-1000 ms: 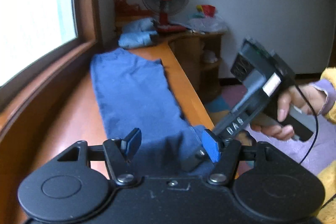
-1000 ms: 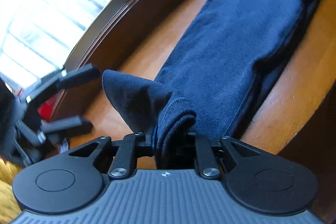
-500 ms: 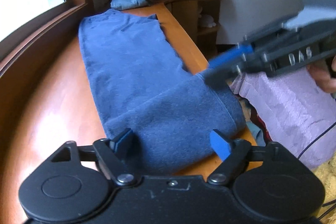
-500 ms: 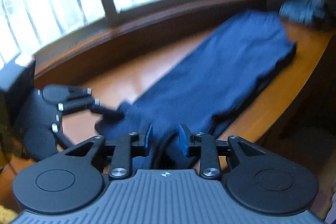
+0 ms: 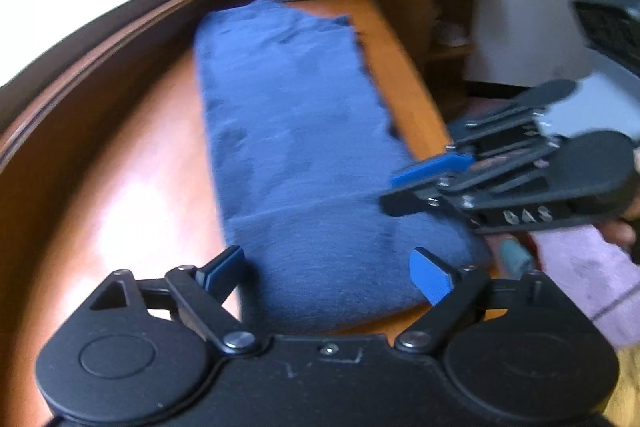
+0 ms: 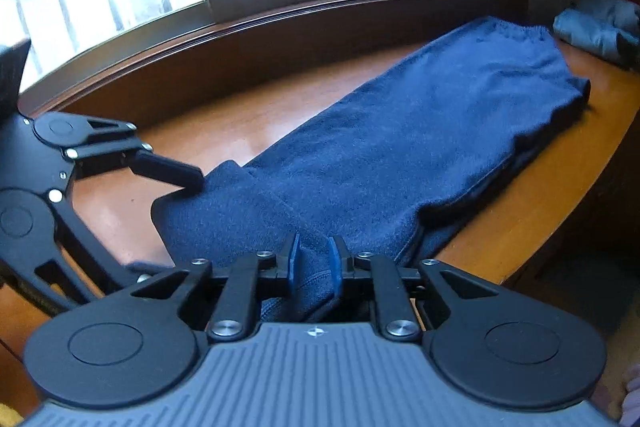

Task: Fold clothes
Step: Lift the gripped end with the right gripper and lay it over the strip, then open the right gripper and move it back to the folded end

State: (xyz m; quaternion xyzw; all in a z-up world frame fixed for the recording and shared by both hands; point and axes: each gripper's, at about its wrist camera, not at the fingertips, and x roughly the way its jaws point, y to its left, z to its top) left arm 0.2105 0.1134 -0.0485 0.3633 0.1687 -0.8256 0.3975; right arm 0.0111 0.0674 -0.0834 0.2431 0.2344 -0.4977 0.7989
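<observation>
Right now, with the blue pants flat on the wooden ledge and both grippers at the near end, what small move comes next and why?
Probably close the left gripper on the near hem of the blue pants. It is open and straddles that hem, while the right gripper looks almost closed at the other corner, though whether it grips the cloth is unclear. The pants lie flat on the ledge, ready to be folded.

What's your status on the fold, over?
Left gripper open, over the near end. Right gripper part open, nothing pinched. Blue garment flat on the wooden ledge. Nothing in the way.
</observation>
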